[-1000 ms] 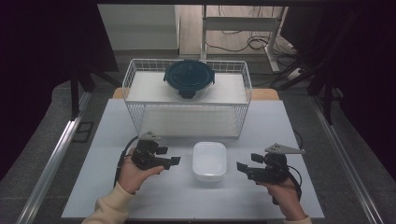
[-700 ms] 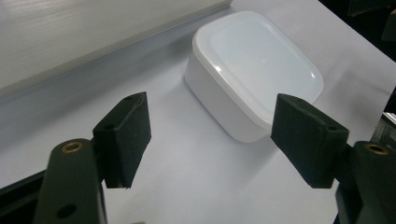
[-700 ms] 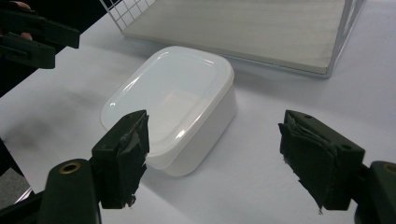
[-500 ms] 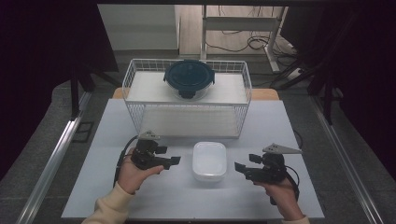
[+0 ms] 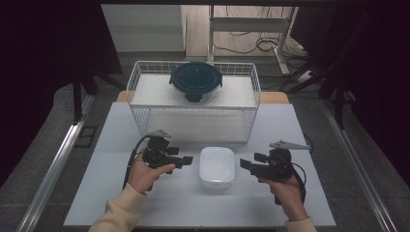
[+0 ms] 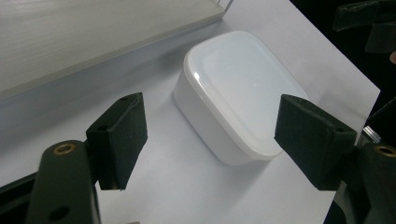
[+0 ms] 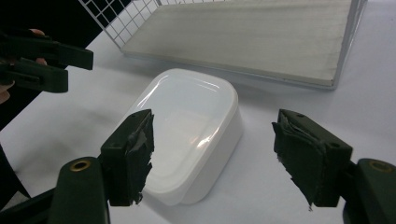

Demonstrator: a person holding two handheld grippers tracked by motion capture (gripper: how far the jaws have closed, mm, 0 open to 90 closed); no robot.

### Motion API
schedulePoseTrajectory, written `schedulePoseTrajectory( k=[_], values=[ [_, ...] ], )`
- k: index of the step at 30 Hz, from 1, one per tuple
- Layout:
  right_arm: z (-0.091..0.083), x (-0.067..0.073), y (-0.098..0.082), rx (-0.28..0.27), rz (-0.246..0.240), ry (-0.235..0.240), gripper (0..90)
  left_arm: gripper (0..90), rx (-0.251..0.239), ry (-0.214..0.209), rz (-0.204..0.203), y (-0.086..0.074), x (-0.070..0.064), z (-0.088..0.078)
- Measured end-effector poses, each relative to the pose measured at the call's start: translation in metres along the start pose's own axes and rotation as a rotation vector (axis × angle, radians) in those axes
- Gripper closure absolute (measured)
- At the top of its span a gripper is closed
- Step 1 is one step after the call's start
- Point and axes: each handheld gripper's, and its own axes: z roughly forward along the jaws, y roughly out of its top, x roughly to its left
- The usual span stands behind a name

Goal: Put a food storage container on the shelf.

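White lidded box point(image 5: 217, 166) (contents hidden), basket point(image 5: 251, 87) behind

White table point(image 5: 121, 203), lidded white box point(image 5: 217, 166), wire basket point(image 5: 193, 121)

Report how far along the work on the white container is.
Done: nothing visible yet; the white container sits lidded on the table, outside the wire basket. In hand: left gripper and right gripper flank it, both open, neither touching. Left: gripping and moving it.
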Motion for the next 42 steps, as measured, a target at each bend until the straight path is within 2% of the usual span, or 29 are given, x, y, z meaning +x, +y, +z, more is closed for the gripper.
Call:
schedulePoseTrajectory(
  k=[4, 8, 13, 18, 20, 22, 26, 33, 36, 38, 42],
  values=[
    [0.009, -0.003, 0.007, 0.026, 0.025, 0.014, 31.3, 26.4, 0.002, -0.027, -0.025, 0.002, 0.003, 0.008],
    [0.022, -0.008, 0.009, 0.038, 0.055, 0.043, 34.0, 28.3, -0.019, -0.045, -0.064, 0.001, 0.008, 0.015],
    [0.039, -0.006, 0.006, 0.087, 0.039, 0.057, 34.5, 29.5, -0.015, -0.062, -0.084, -0.001, 0.010, 0.026],
    [0.044, -0.007, 0.001, 0.118, 0.040, 0.061, 35.8, 30.9, 0.002, -0.095, -0.116, -0.005, 0.014, 0.036],
    [0.045, -0.009, -0.001, 0.117, 0.048, 0.063, 36.9, 32.0, 0.005, -0.128, -0.141, -0.007, 0.016, 0.039],
    [0.048, -0.009, -0.003, 0.125, 0.054, 0.064, 37.5, 33.2, 0.001, -0.144, -0.167, -0.008, 0.018, 0.042],
    [0.052, -0.010, -0.005, 0.145, 0.063, 0.075, 39.7, 35.1, 0.011, -0.168, -0.192, -0.011, 0.021, 0.047],
    [0.057, -0.011, -0.009, 0.161, 0.087, 0.093, 42.4, 37.9, 0.027, -0.195, -0.198, -0.013, 0.020, 0.053],
    [0.059, -0.012, -0.010, 0.166, 0.100, 0.098, 43.8, 39.3, 0.023, -0.220, -0.240, -0.015, 0.021, 0.057],
    [0.060, -0.012, -0.011, 0.170, 0.103, 0.100, 44.8, 40.7, 0.027, -0.218, -0.244, -0.016, 0.021, 0.059],
    [0.061, -0.013, -0.012, 0.172, 0.120, 0.112, 47.7, 45.8, 0.034, -0.243, -0.260, -0.017, 0.021, 0.060]
  ],
)
